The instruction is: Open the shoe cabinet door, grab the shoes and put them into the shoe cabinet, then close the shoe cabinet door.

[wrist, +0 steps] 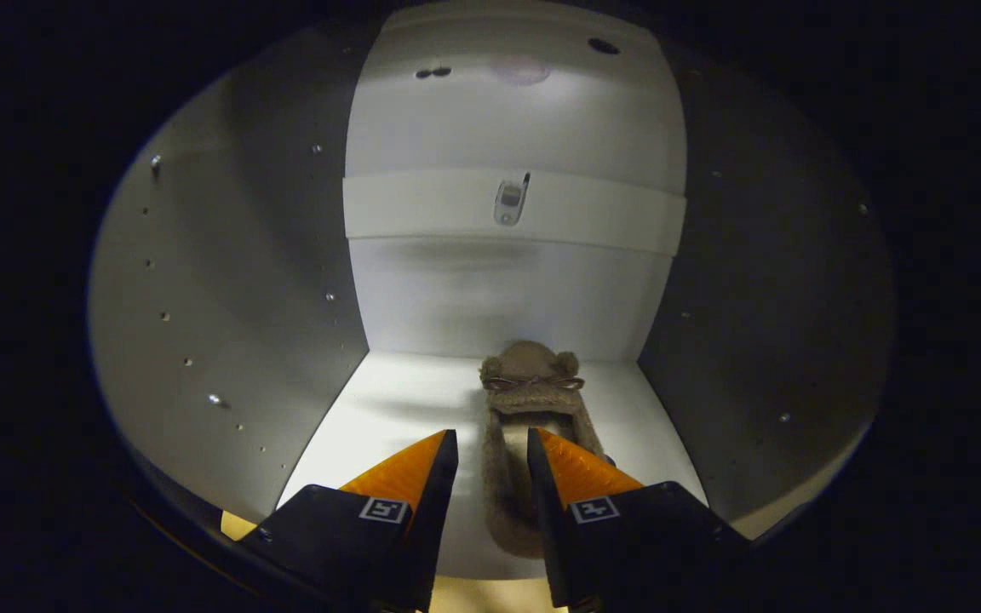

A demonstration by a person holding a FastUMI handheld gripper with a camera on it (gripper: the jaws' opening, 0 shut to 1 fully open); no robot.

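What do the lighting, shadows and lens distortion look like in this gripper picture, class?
Gripper view: light falls brightest on the cabinet's back wall and floor, the right side wall sits in shadow; fisheye bends the cross rail; the furry shoe shows sharp between the tongs.

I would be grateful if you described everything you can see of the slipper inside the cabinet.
The slipper is a brown, fuzzy, plush-looking shoe with a small bow across its top and two rounded ear-like bumps at the toe. It lies flat on the cabinet's white floor, toe pointing toward the back wall, open heel toward the hand-held gripper. Its heel part sits between the two fingers, whose tips flank its sides; whether they press on it cannot be told.
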